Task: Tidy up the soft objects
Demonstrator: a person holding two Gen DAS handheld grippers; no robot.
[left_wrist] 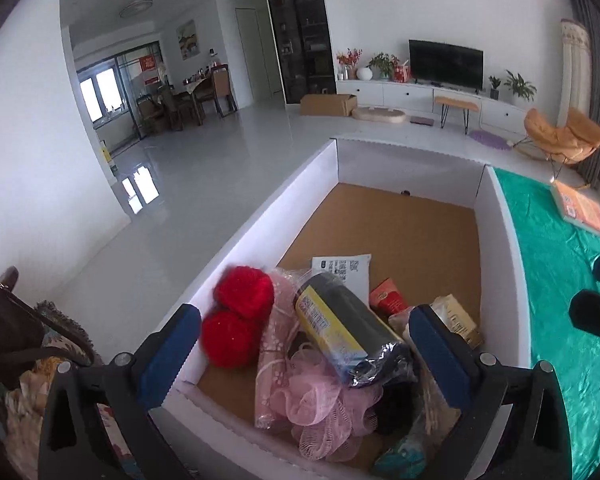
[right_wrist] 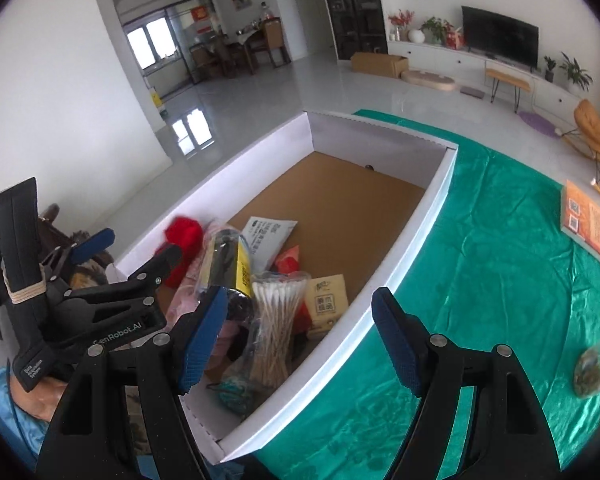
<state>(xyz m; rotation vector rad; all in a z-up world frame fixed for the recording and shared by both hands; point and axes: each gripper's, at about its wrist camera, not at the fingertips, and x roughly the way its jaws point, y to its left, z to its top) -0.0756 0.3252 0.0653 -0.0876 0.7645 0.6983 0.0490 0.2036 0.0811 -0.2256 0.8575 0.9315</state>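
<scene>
A white box [left_wrist: 260, 208] with a brown cardboard floor holds a pile at its near end. In it are two red pompoms [left_wrist: 236, 312], a pink cloth [left_wrist: 274, 344], a pink mesh puff [left_wrist: 324, 412], a dark roll with a yellow label [left_wrist: 340, 320], a white packet [left_wrist: 348, 270] and a red tube [left_wrist: 388, 300]. My left gripper [left_wrist: 304, 316] hangs open above this pile, its pads apart from everything. The right wrist view adds a bundle of cotton swabs [right_wrist: 276, 320] and a tan packet [right_wrist: 326, 300]. My right gripper [right_wrist: 300, 296] is open over the box's near right wall [right_wrist: 340, 344], holding nothing.
A green cloth [right_wrist: 480, 260] covers the surface right of the box. On it lie an orange book [right_wrist: 592, 228] and a clear bag of greenish bits [right_wrist: 592, 372]. Bags and fabric [left_wrist: 24, 344] crowd the left side. Beyond is a tiled floor with living-room furniture.
</scene>
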